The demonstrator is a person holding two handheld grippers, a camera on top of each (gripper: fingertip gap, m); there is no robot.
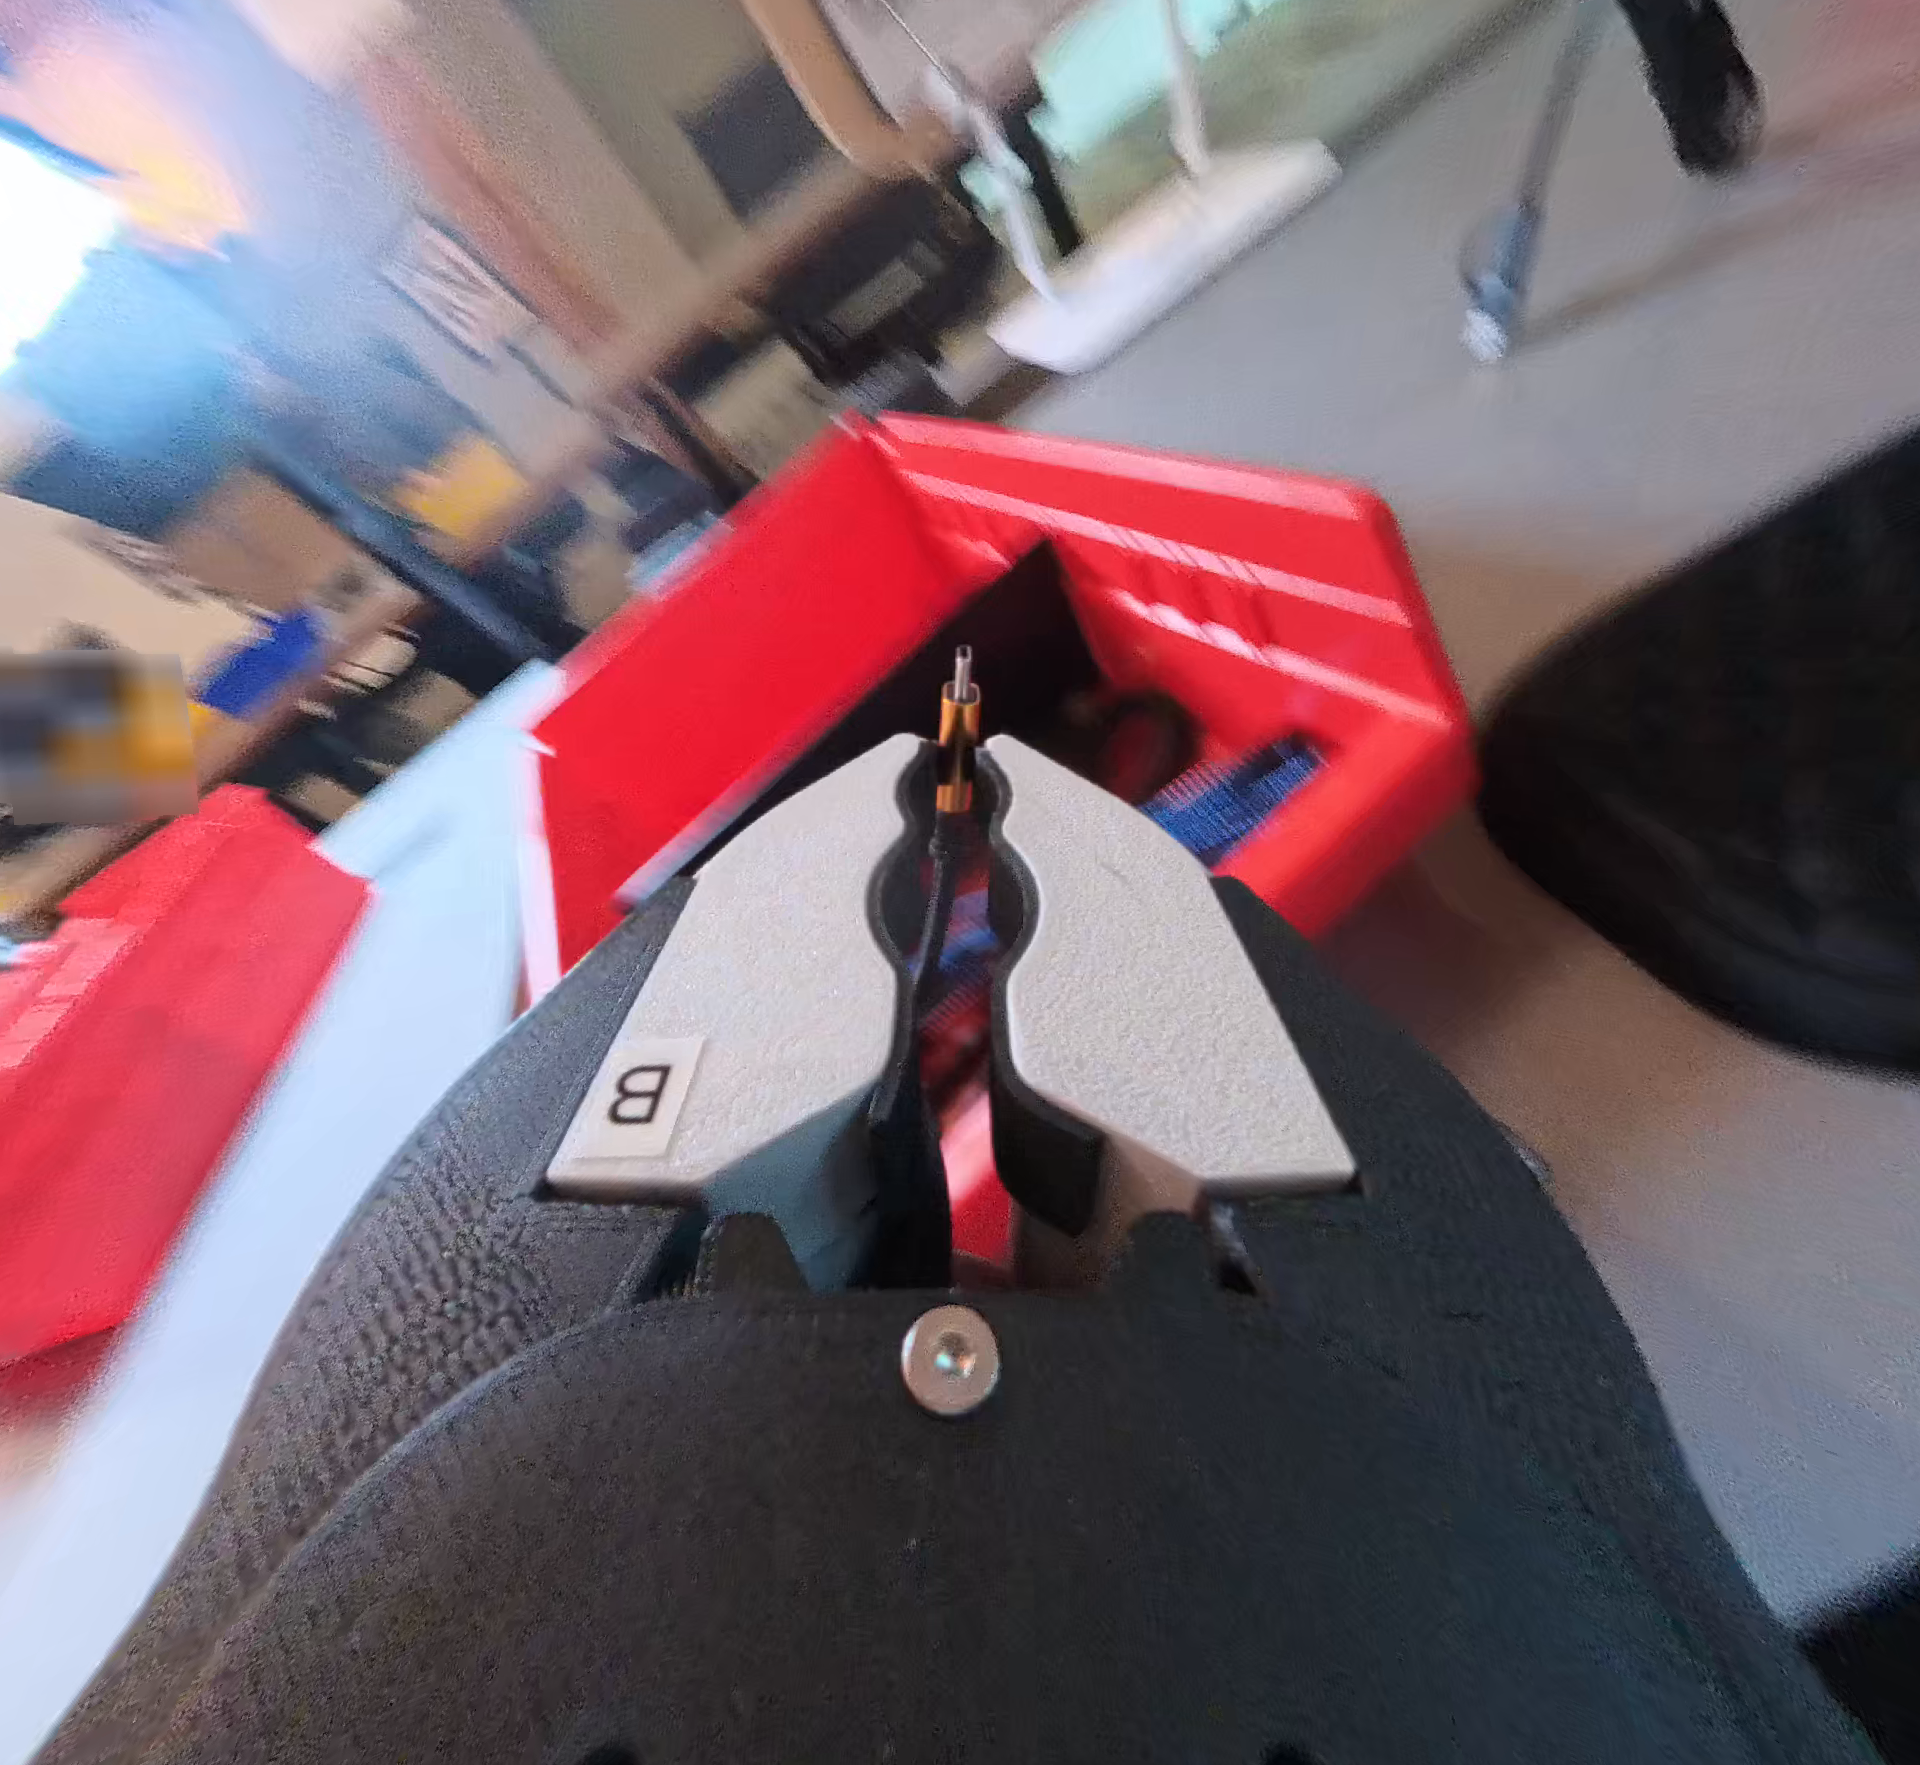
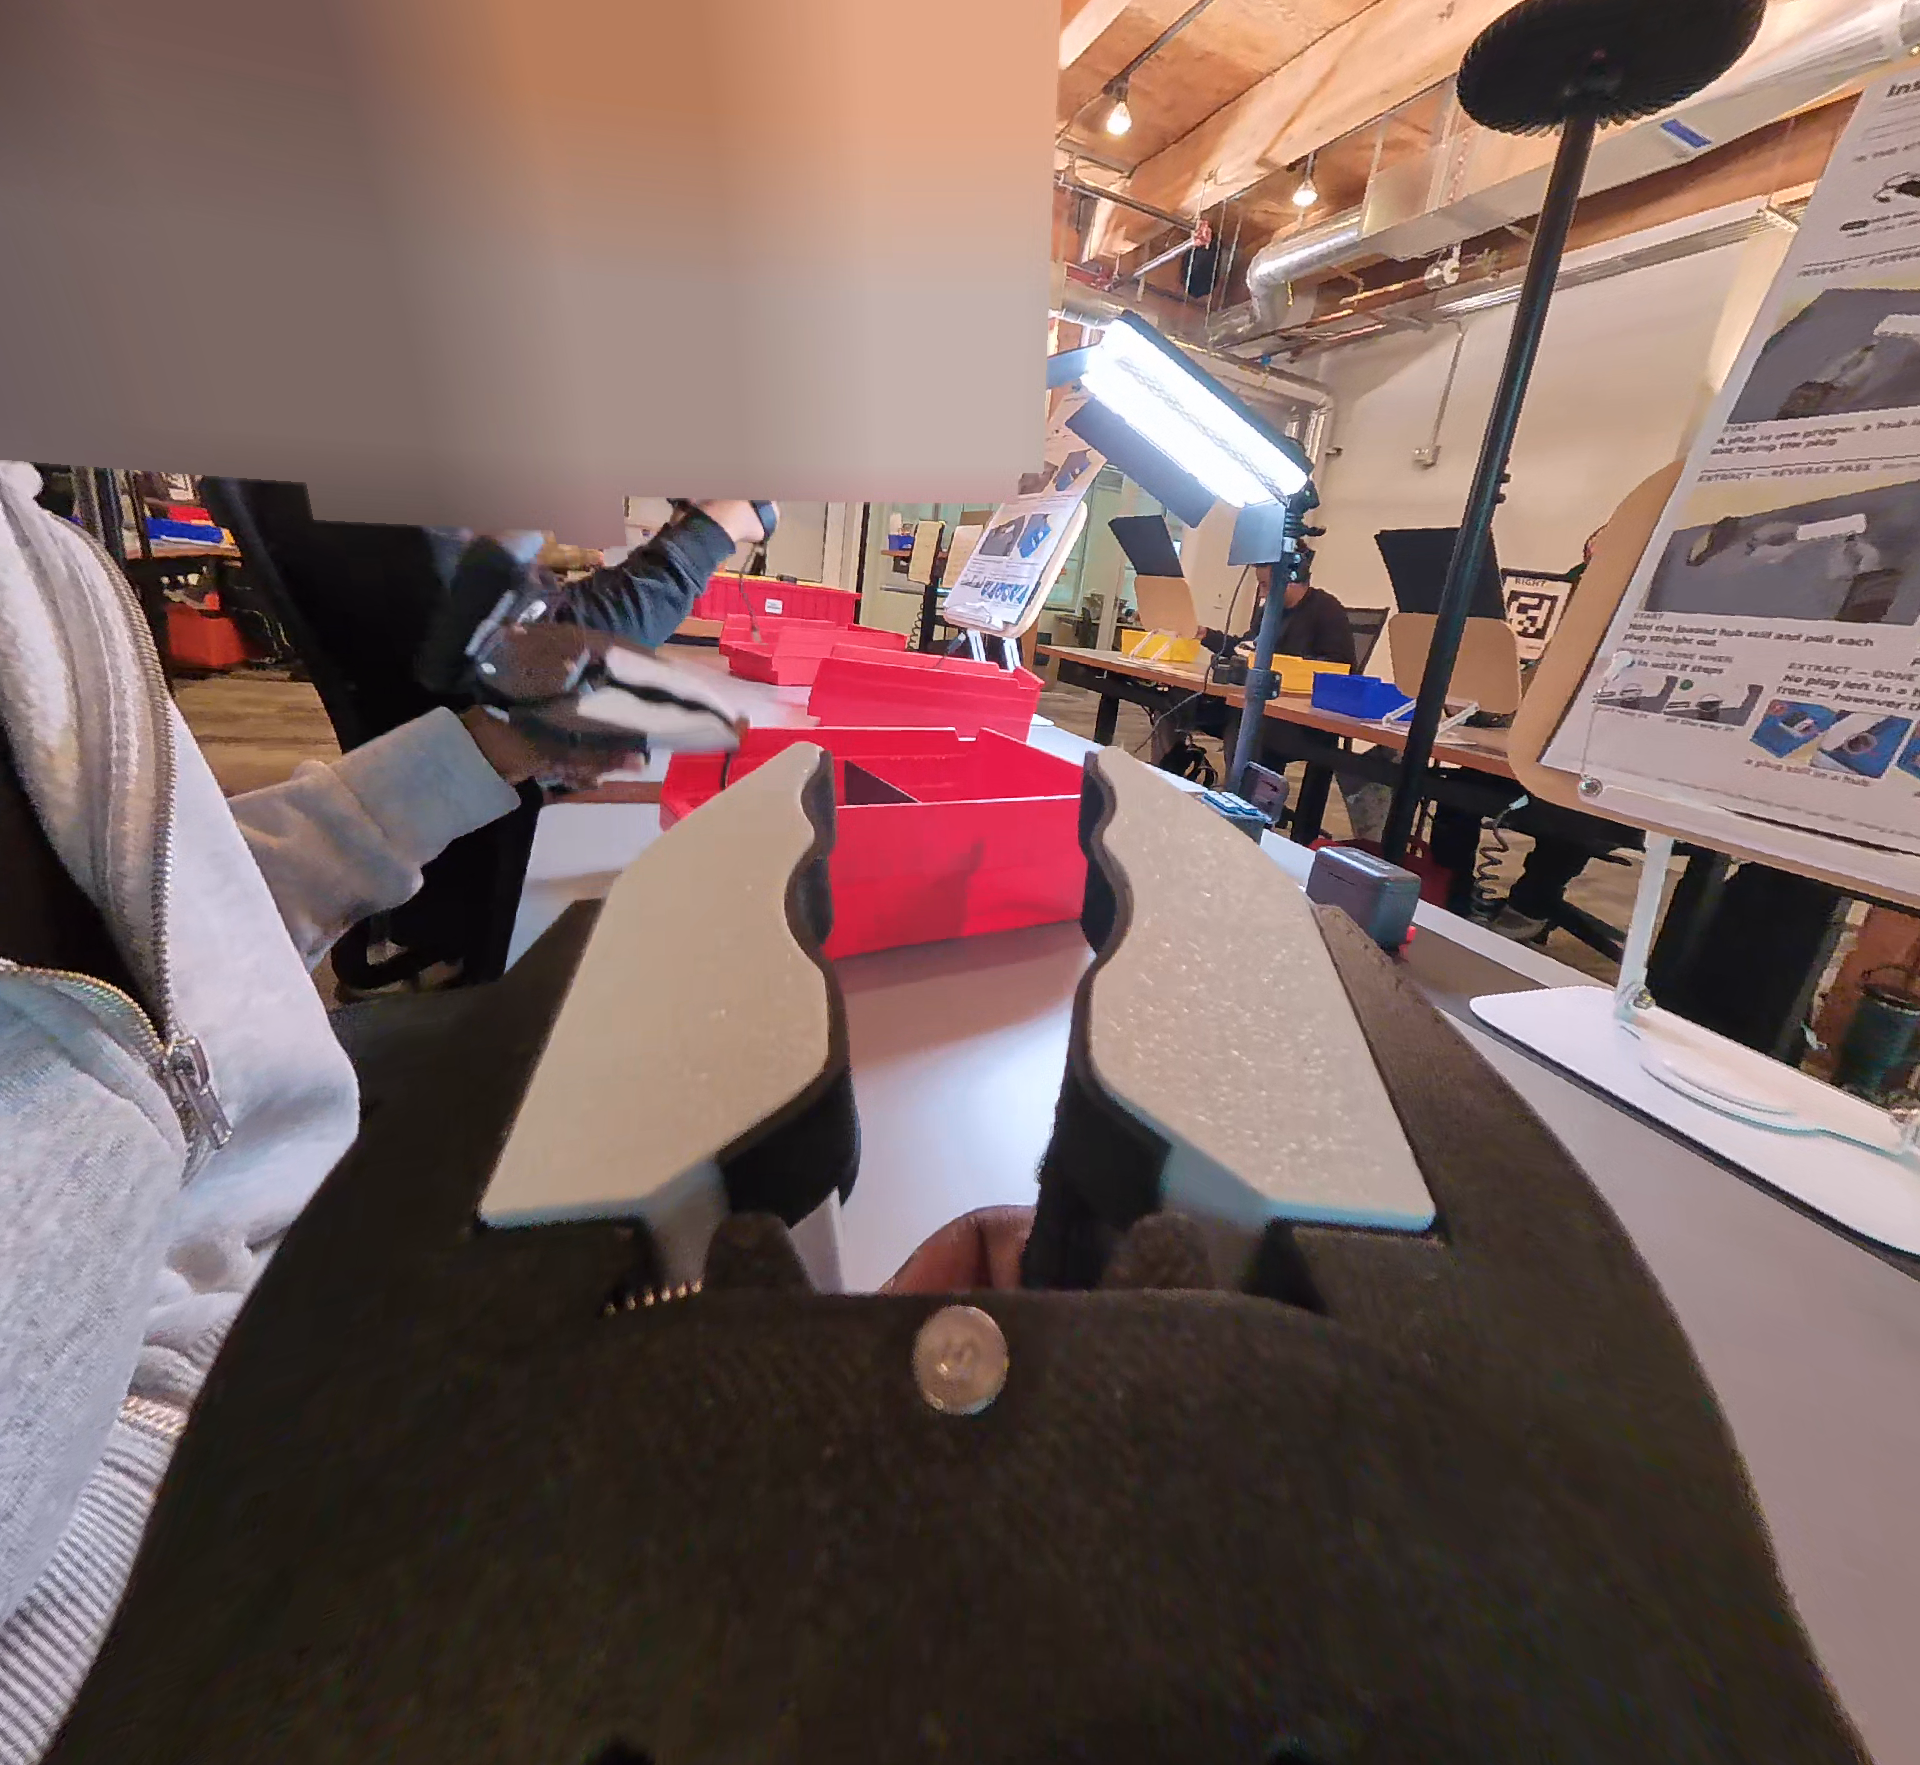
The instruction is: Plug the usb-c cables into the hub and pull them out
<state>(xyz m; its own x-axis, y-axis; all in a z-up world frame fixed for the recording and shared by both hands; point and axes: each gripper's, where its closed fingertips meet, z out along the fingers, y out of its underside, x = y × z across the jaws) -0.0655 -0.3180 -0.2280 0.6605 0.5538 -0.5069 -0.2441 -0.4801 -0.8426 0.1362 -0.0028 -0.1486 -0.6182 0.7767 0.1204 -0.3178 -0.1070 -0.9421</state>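
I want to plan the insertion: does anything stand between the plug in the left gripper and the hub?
That cannot be settled: no hub shows in either view. The left gripper is shut on the plug, whose tip points into the red bin. The right gripper is open and holds nothing.
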